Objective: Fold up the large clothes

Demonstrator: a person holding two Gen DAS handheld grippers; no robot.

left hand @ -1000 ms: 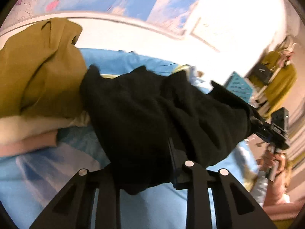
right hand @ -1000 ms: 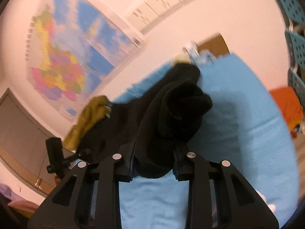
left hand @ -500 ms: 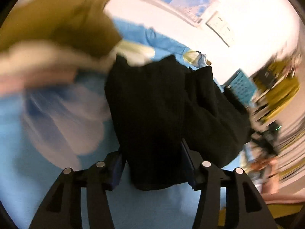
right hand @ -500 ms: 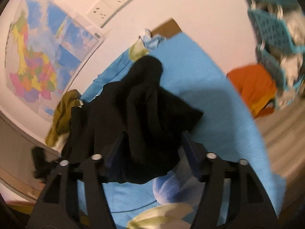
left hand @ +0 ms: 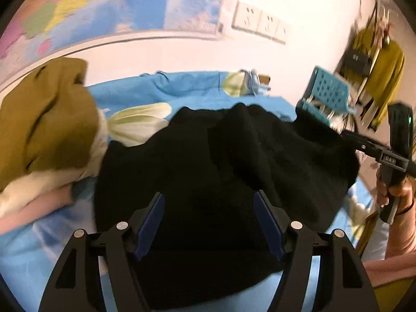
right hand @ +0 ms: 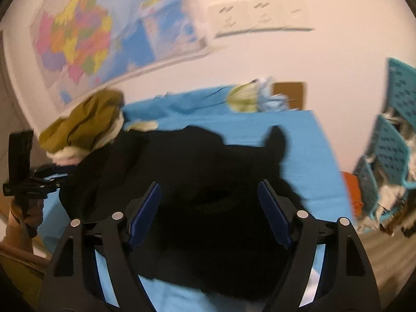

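Observation:
A large black garment (left hand: 221, 171) lies bunched on the blue bed sheet (left hand: 197, 85); it also shows in the right wrist view (right hand: 208, 187). My left gripper (left hand: 209, 223) is open, its blue pads (left hand: 150, 223) wide apart over the garment's near edge. My right gripper (right hand: 209, 215) is open too, its pads (right hand: 273, 215) spread over the cloth. Neither grips the cloth. The right gripper also shows at the right of the left wrist view (left hand: 345, 135), at the garment's far edge.
A pile of clothes with an olive garment on top (left hand: 44, 124) sits at the left of the bed. Teal plastic baskets (right hand: 390, 156) stand at the right beside an orange cloth (right hand: 351, 189). A map (right hand: 85, 33) hangs on the wall behind.
Both grippers were shut on the black garment and held it up. They have opened, and the garment has dropped and spread lower on the bed.

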